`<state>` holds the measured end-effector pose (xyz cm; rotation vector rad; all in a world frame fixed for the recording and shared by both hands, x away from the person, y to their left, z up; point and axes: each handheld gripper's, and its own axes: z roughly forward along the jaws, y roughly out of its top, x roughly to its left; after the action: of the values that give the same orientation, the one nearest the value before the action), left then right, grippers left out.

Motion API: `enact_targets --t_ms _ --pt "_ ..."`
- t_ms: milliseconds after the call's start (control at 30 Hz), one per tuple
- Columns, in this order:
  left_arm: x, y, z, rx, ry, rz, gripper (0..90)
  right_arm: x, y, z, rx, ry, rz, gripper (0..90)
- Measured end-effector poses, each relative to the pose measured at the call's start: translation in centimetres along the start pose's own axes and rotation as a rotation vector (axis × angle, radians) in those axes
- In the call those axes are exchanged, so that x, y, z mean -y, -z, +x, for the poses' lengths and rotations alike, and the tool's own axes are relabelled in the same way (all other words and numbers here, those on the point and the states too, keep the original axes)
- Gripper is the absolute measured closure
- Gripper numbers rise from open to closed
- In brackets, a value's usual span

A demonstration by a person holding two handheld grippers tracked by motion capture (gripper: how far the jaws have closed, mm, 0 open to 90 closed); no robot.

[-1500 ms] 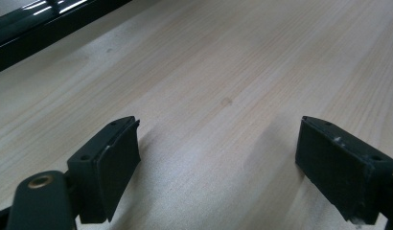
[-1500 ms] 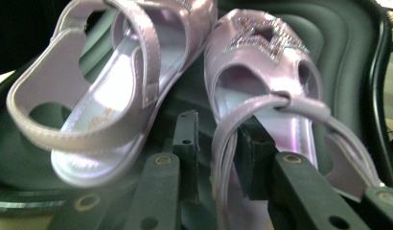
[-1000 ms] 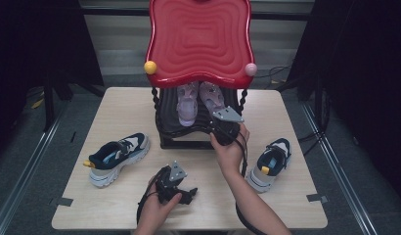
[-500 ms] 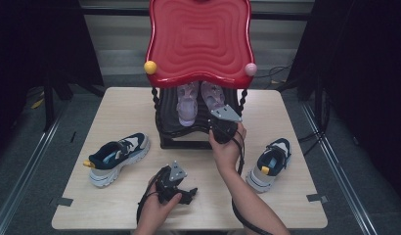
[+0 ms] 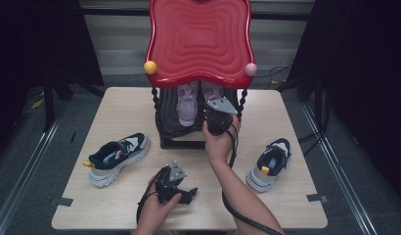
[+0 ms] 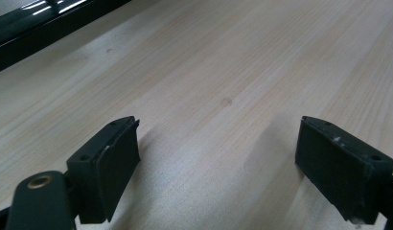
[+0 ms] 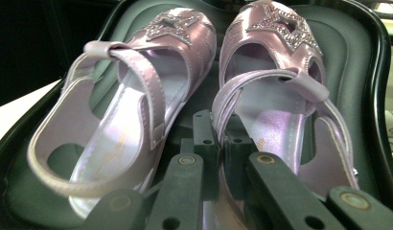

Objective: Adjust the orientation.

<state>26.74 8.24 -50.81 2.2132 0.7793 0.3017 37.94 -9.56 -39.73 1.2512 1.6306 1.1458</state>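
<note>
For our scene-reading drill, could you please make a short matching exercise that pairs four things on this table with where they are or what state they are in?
Things:
1. pair of lilac sandals
2. left gripper
3. right gripper
4. sneaker with the yellow heel tab

Places or states:
A. jaws wide apart over bare tabletop
B. on the table, left of the black tray
C. side by side in the black tray under the red top
D. jaws closed on the strap of one sandal

Pairs: 1-C, 2-A, 3-D, 4-B
</note>
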Motion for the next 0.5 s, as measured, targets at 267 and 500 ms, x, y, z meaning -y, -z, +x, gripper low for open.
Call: enact_targets --t_ms 267,500 --pt "0.0 0.0 0.0 -0.002 -0.004 0.0 14.7 -0.2 -0.9 0.6 -0.008 -0.021 0.006 86.5" --pt "0.0 0.0 0.0 -0.002 -0.004 0.0 14.7 -0.3 -1.3 1.1 -0.009 -0.016 0.012 86.1"
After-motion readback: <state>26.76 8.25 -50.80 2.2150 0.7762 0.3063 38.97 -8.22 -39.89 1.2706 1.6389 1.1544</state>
